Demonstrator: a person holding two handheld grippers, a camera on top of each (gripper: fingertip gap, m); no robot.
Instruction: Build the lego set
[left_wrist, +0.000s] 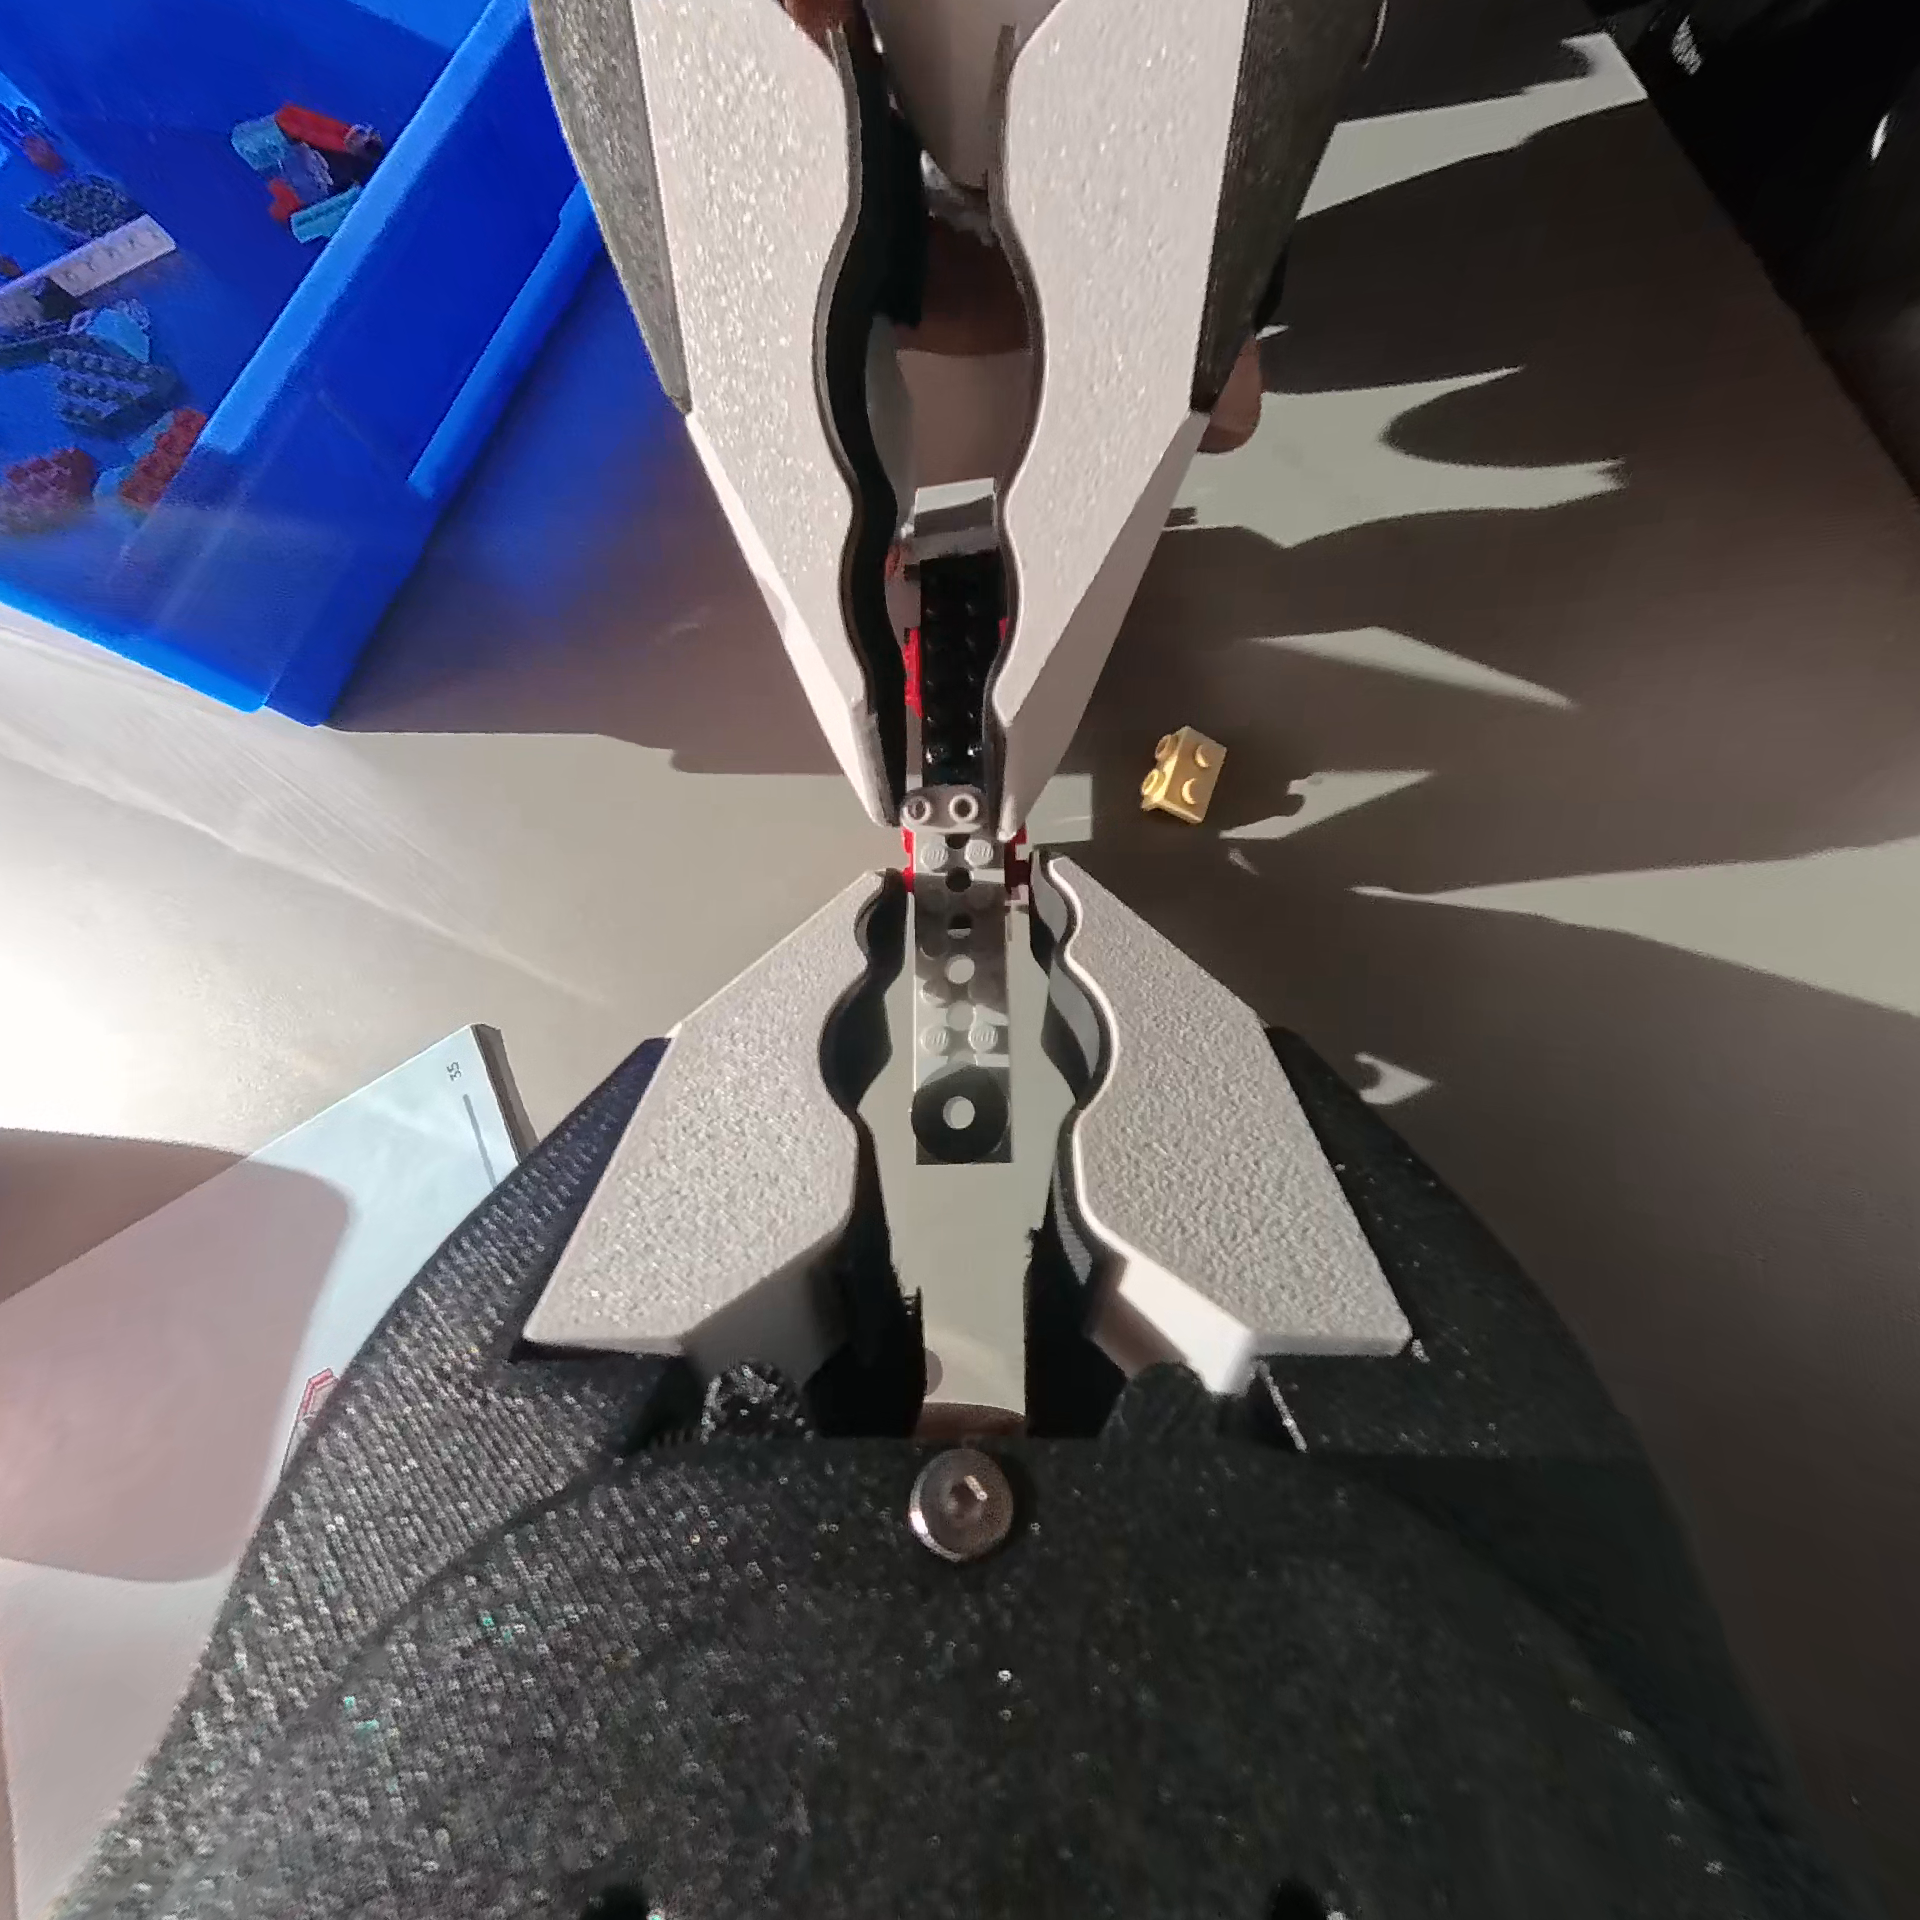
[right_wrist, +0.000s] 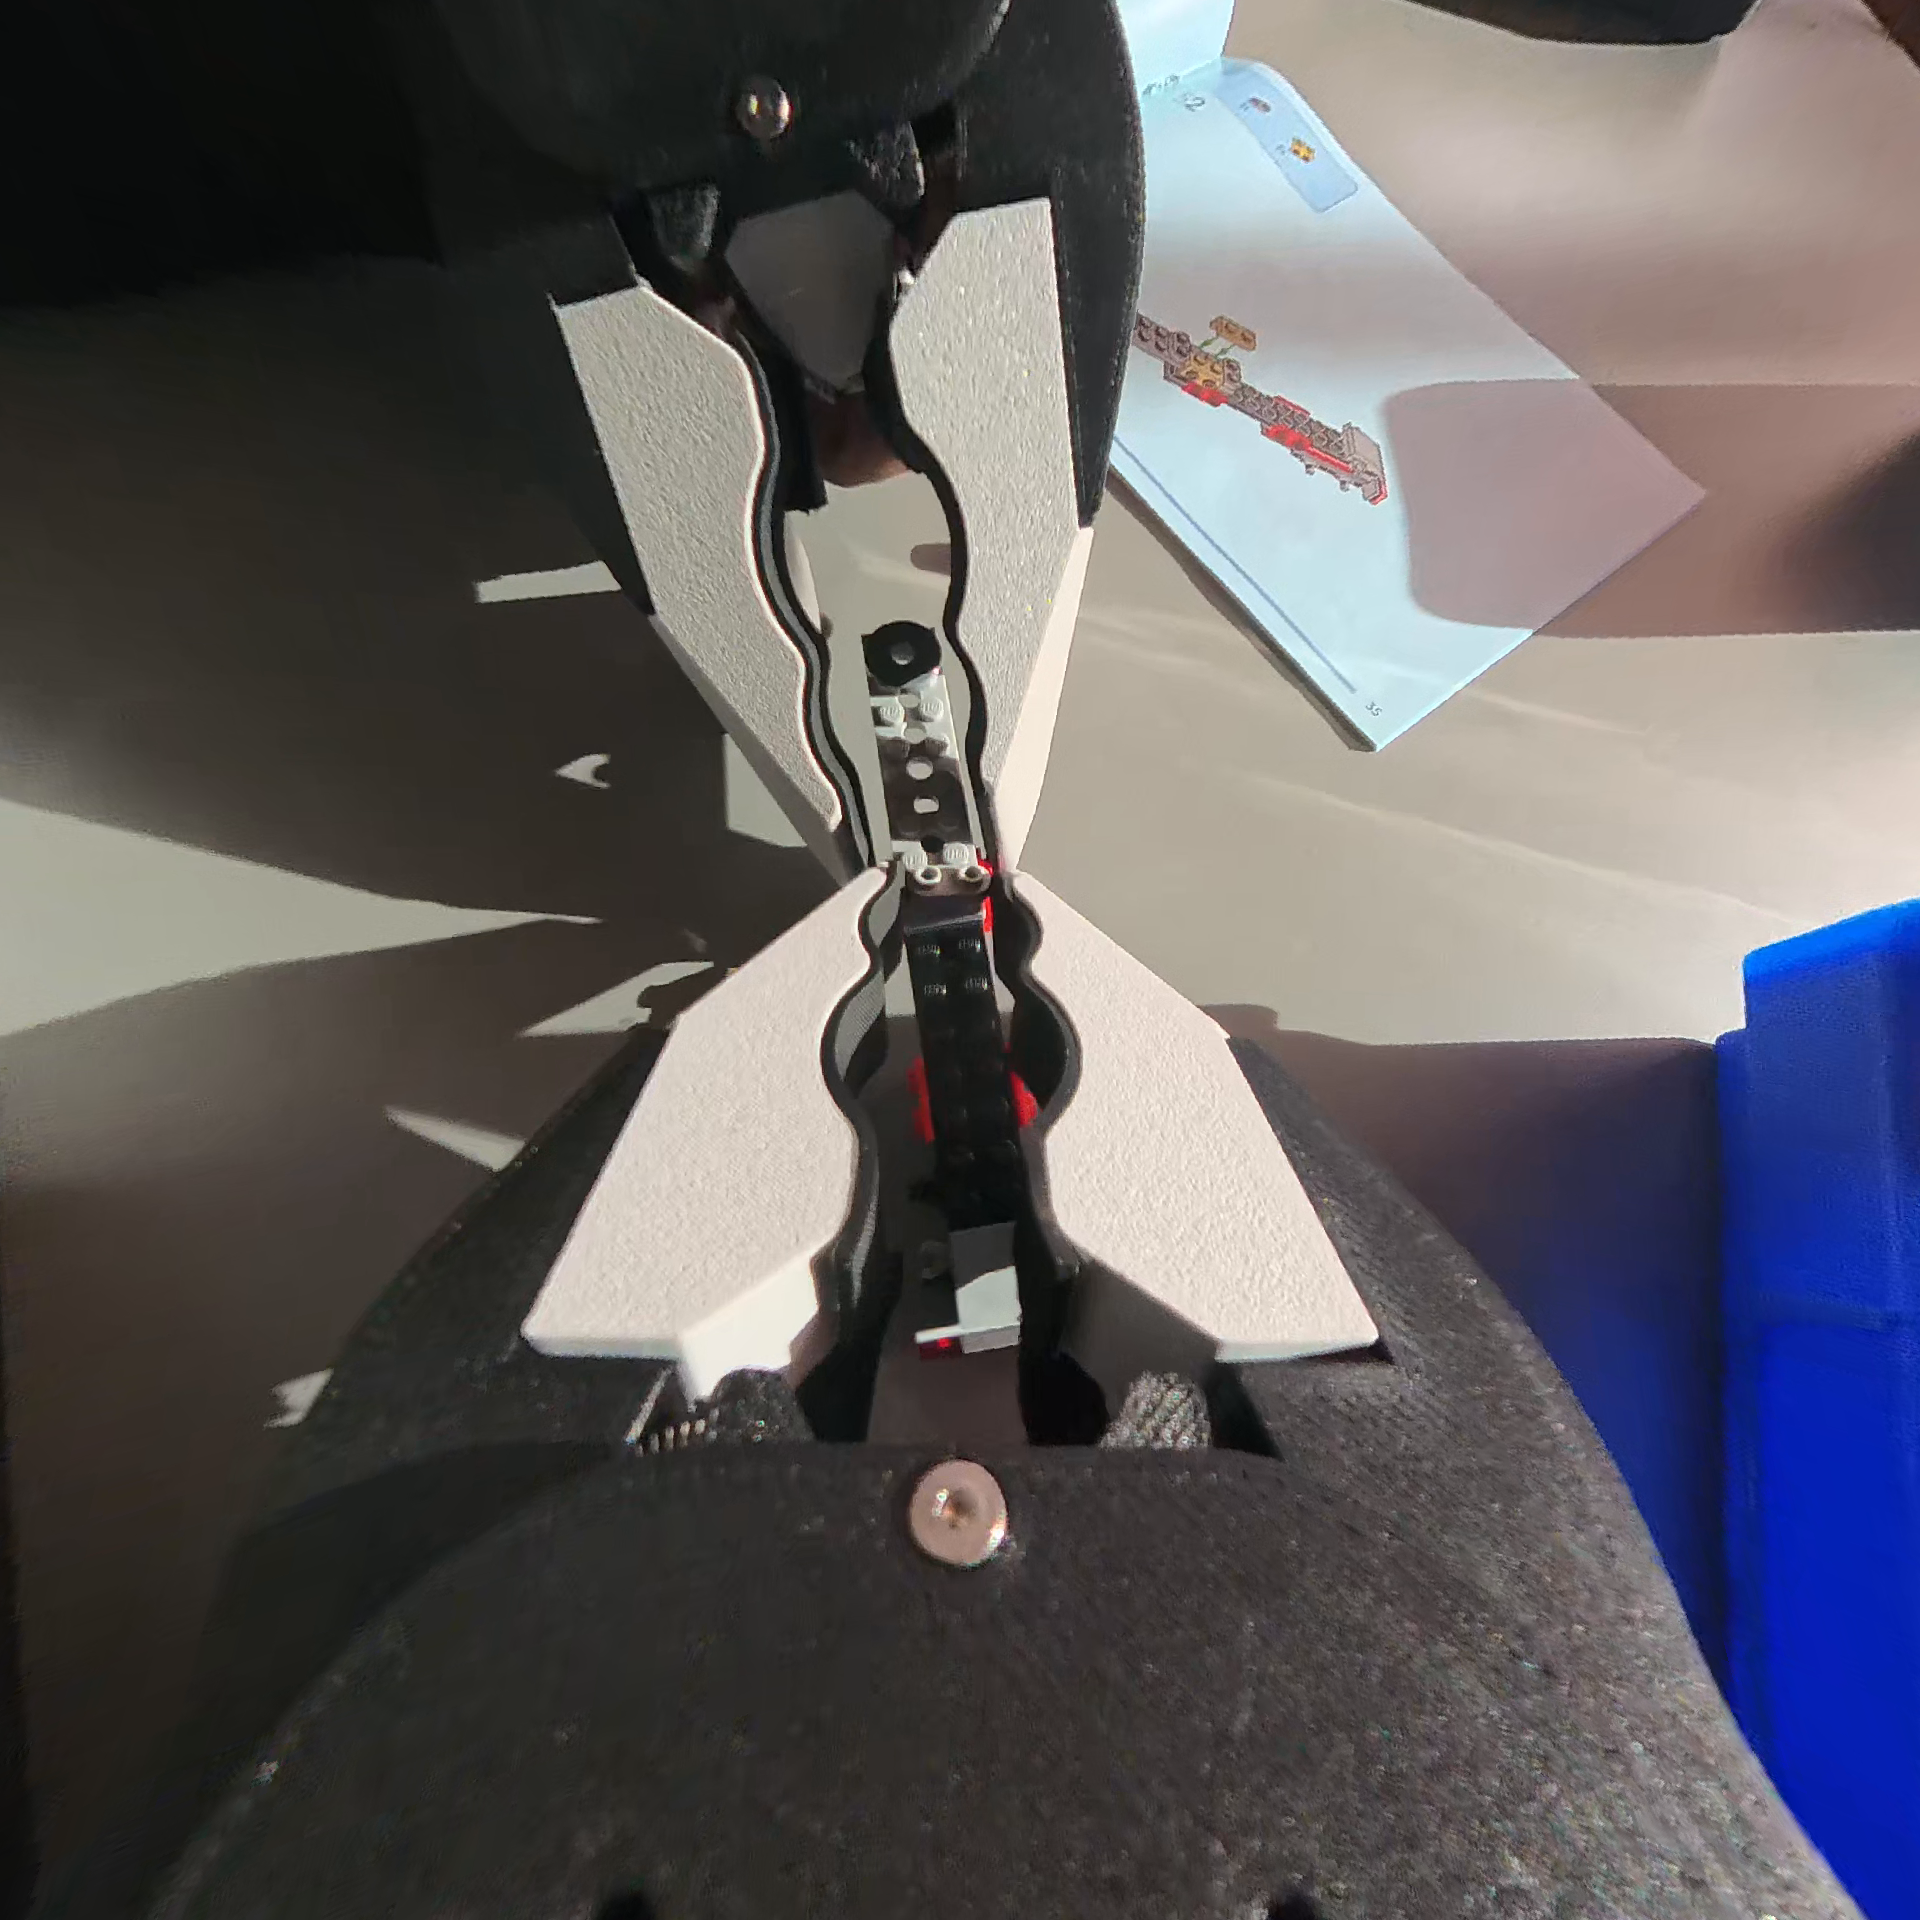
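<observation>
In the left wrist view, my left gripper (left_wrist: 958, 883) is closed down on the near, grey end of the long lego build (left_wrist: 956, 997), its white fingers (left_wrist: 727, 1143) pinching the sides of a grey plate that carries a black round piece close to my palm. The build runs straight away from me, held off the table (left_wrist: 364, 883) between both tools. At its middle, right where the tips meet, sit two small pale studs. From there my right gripper (left_wrist: 951, 805) comes in from the far side, tip to tip with the left, and its fingers are pressed in on the black and red far half of the build.

In the right wrist view the same holds in reverse: my right gripper (right_wrist: 940, 883) clamps the black stretch of the lego build (right_wrist: 956, 1091), with a grey sloped piece nearest my palm and bits of red on both sides. Whether the red parts touch the pads I cannot quite tell in the shadow.

Right of the tips, on the table, lies a small tan brick (left_wrist: 1182, 781), apart from everything. Near left, a corner of the instruction booklet (left_wrist: 395, 1143) shows. Far left stands a blue bin (left_wrist: 343, 436) with loose bricks (left_wrist: 94, 374) inside.
</observation>
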